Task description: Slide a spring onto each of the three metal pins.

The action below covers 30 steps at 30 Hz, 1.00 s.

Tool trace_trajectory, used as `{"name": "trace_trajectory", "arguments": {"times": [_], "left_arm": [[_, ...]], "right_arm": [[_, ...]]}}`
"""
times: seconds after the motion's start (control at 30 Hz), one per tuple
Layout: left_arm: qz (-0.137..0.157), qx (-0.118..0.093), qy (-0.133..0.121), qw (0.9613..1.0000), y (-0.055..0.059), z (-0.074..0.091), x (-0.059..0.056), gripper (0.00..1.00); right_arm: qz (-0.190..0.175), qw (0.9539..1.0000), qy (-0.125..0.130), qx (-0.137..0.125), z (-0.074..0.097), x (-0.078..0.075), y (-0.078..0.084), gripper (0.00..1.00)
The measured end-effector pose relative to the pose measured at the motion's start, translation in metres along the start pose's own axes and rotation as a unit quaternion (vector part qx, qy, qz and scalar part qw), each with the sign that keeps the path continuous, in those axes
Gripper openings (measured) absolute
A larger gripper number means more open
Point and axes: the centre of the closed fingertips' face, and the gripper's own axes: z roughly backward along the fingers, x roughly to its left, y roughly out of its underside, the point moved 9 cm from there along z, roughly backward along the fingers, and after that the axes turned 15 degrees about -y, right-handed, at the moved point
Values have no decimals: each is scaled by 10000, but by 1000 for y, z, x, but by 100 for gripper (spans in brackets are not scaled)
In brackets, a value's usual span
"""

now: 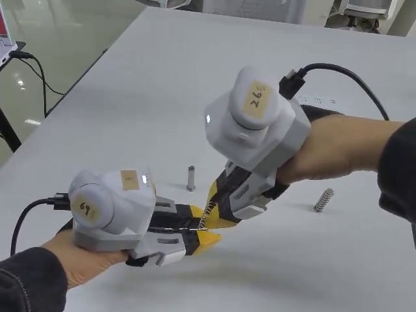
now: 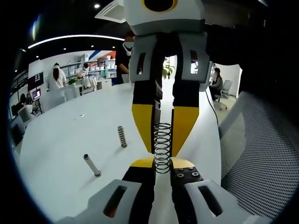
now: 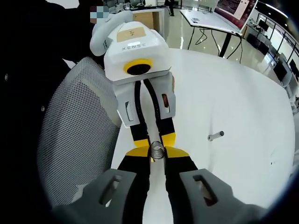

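A metal spring (image 2: pixel 162 147) hangs between both grippers, above the table. My right gripper (image 2: pixel 162 125) reaches in from the top of the left gripper view. Its yellow fingertips (image 2: pixel 142 125) are shut on the spring's upper part. My left gripper (image 2: pixel 162 164) has its jaws closed around the spring's lower end. I cannot tell whether a pin sits inside the coil there. In the head view the held spring (image 1: pixel 207 216) is where the left gripper (image 1: pixel 205 233) and the right gripper (image 1: pixel 213 209) meet. One metal pin (image 1: pixel 191 178) stands on the table behind them. A second spring (image 1: pixel 323 199) lies to the right.
The white table (image 1: pixel 162 97) stretches far ahead. The standing pin (image 2: pixel 92 165) and the loose spring (image 2: pixel 122 136) are left of the jaws in the left gripper view. A mesh office chair (image 3: pixel 77 140) is close beside the table edge. Cables trail from both grippers.
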Motion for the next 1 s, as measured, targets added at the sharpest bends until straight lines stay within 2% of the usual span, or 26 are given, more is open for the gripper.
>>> {"name": "trace_trajectory", "arguments": {"times": [0.3, 0.73, 0.8, 1.0], "left_arm": [[130, -9, -94, 9999, 3, 3, 3, 15], [309, 7, -467, 9984, 9, 12, 11, 35], [349, 13, -513, 9981, 9, 13, 11, 41], [404, 11, -611, 9973, 12, 16, 13, 46]], "right_arm": [[38, 10000, 27, -24, 0, -2, -5, 12], [3, 10000, 87, -22, 3, -3, -2, 12], [3, 10000, 91, -28, 3, -3, -3, 12], [-23, 9999, 131, -27, 5, -5, -1, 12]]}}
